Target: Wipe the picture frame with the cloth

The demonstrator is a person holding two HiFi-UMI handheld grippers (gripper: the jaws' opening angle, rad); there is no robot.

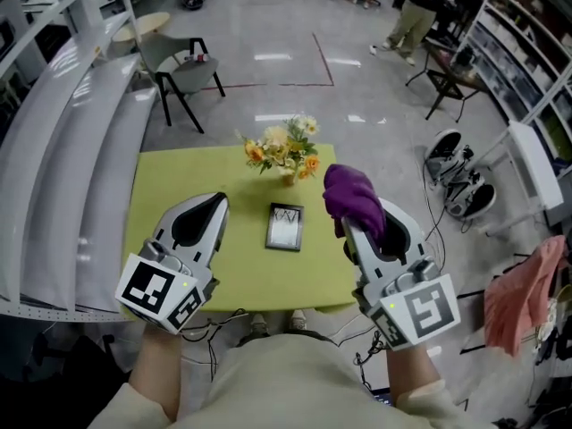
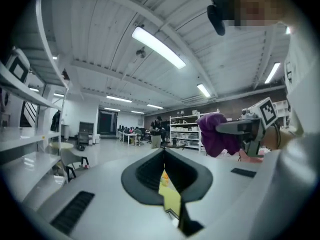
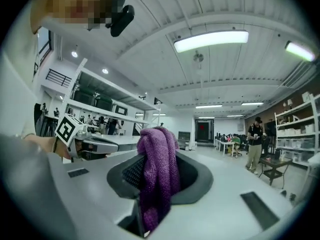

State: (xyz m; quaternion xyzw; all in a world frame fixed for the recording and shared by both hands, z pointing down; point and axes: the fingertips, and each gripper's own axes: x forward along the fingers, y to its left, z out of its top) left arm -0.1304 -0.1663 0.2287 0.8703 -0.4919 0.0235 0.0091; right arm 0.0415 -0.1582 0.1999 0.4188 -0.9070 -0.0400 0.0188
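A small black picture frame (image 1: 284,226) lies flat in the middle of the yellow-green table (image 1: 179,172). My right gripper (image 1: 355,224) is raised just right of the frame and is shut on a purple cloth (image 1: 354,200), which bunches over the jaw tips. In the right gripper view the cloth (image 3: 157,169) hangs down between the jaws. My left gripper (image 1: 214,207) hovers left of the frame, shut, with nothing in it. The left gripper view shows only a sliver of table between its jaws (image 2: 164,154) and the cloth (image 2: 217,134) off to the right.
A vase of yellow and orange flowers (image 1: 286,155) stands just behind the frame. Long white shelves (image 1: 63,168) run along the table's left side. A chair (image 1: 183,70) stands beyond the table, a pink cloth (image 1: 523,293) hangs at the right, and people (image 1: 411,16) stand far back.
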